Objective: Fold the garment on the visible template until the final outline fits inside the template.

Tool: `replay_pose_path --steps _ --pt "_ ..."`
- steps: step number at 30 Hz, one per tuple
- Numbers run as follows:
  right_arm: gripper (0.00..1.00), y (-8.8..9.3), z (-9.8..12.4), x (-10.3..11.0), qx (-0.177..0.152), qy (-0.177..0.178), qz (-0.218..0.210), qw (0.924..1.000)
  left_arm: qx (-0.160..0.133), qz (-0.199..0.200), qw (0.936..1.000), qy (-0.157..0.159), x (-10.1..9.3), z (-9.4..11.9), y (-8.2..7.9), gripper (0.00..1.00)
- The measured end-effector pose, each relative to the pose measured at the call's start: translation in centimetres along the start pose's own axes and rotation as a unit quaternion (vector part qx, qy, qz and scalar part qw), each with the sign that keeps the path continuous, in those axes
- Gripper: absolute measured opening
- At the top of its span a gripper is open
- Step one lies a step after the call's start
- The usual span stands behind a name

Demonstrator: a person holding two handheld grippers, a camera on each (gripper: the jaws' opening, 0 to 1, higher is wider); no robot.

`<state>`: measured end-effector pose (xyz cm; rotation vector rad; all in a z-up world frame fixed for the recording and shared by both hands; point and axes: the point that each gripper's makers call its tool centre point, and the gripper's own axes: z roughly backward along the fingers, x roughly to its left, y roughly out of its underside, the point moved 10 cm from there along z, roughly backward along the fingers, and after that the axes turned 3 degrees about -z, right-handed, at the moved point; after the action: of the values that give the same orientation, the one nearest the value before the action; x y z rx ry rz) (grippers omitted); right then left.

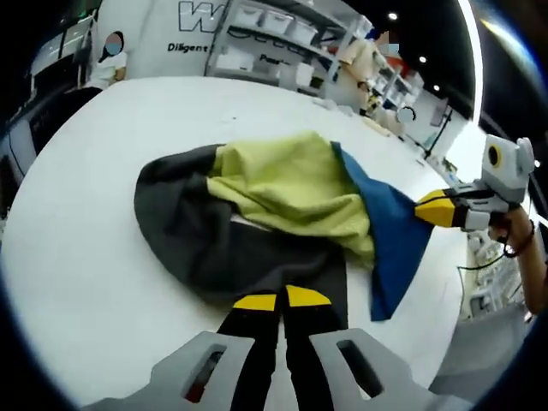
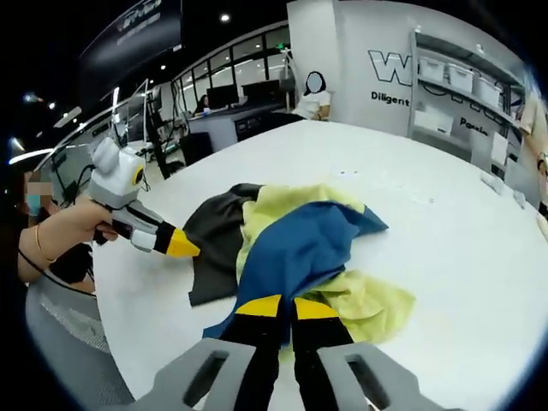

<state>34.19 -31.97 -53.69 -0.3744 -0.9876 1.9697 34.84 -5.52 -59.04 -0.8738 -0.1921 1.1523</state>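
A crumpled garment with dark grey (image 1: 205,231), yellow-green (image 1: 291,184) and blue (image 1: 394,231) panels lies on a round white table (image 1: 103,171). My left gripper (image 1: 281,300) has its yellow-tipped jaws pressed together on the grey hem at the near side. In the right gripper view the same gripper (image 2: 181,246) comes in from the left, held by a hand, at the grey edge (image 2: 214,248). My right gripper (image 2: 287,306) is shut on the blue panel (image 2: 300,248), with yellow-green cloth (image 2: 368,304) beside it. From the left gripper view it (image 1: 437,210) meets the blue edge.
The table's rim (image 2: 128,342) curves close by my right gripper. Beyond the table stand shelves with white bins (image 1: 274,34), a lettered white wall (image 2: 394,73) and desks with monitors (image 2: 231,98). A person (image 2: 312,98) sits at the far side.
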Motion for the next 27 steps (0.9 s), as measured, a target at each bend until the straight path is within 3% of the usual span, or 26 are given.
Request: replay_pose_path --steps 11,21,27 --pt "0.0 -1.5 1.5 -0.8 -0.03 0.013 -0.004 0.9994 0.002 -0.005 0.9999 -0.012 0.3 0.4 0.1 0.0" --pt "0.0 -2.4 2.9 -3.9 -0.039 0.051 -0.009 0.9979 0.008 -0.01 0.9995 -0.029 1.6 1.6 0.4 0.0" --pt "0.0 -2.4 3.4 -6.8 -0.04 0.091 -0.037 0.9943 0.018 -0.01 0.9985 -0.05 3.0 2.7 0.8 0.0"
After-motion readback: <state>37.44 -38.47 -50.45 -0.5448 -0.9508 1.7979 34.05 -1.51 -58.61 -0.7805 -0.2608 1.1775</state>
